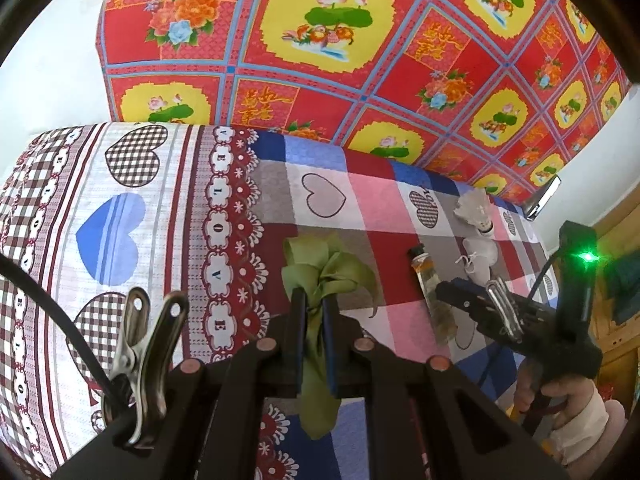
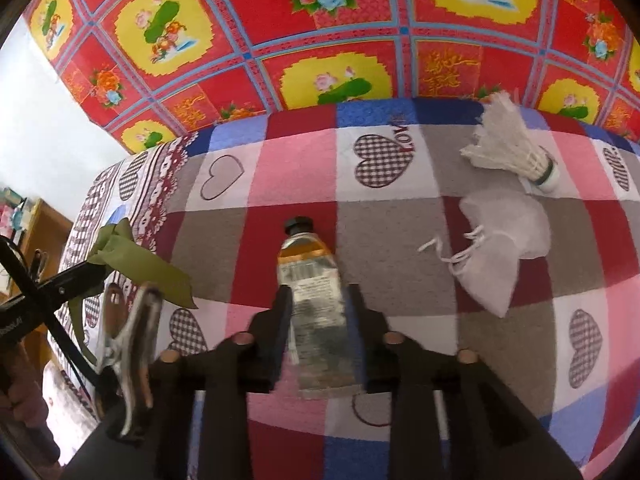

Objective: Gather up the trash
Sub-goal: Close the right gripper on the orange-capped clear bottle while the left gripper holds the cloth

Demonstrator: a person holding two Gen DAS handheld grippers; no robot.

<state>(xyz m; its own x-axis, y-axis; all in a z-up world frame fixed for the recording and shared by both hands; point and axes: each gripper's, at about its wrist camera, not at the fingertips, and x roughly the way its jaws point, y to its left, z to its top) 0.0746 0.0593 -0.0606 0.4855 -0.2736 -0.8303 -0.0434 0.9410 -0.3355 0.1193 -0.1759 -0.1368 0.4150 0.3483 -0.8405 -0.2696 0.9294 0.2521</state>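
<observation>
On a bed with a heart-patterned patchwork cover, one squeezed paint tube with a black cap lay lengthwise. The right gripper straddled it, one finger on each flank; whether they pressed on it could not be told. Only the right wrist view clearly showed what lay right of the tube: one white drawstring pouch and, beyond it, one feather shuttlecock. The left wrist view showed up close the left gripper, its fingers pinching one green ribbon bow left of the tube. It alone showed the person's hand holding the right gripper.
</observation>
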